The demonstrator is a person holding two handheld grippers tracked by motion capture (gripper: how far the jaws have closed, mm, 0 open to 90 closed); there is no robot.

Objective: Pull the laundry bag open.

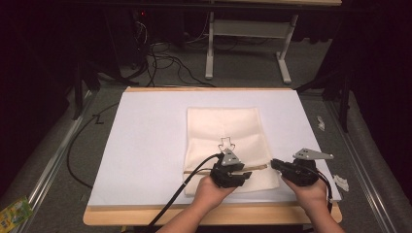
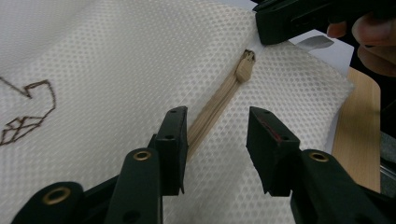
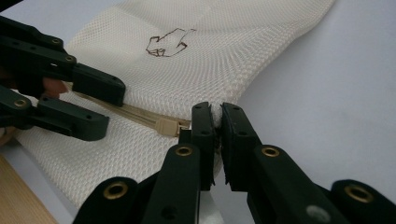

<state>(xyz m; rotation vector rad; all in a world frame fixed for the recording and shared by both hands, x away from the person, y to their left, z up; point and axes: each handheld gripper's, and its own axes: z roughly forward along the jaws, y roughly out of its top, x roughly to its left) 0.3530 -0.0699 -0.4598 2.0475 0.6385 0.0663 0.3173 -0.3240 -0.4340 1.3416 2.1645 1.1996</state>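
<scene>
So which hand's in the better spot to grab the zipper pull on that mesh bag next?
Probably the left. The left gripper stands open astride the zipper, facing the zipper pull just ahead. The right gripper is shut on the edge of the mesh bag, anchoring it, so it should stay put.

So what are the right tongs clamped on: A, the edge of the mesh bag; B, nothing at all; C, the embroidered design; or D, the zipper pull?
A: in the right gripper view the right tongs pinch the edge of the white mesh bag, with the tan zipper pull lying free just beside them.
</scene>
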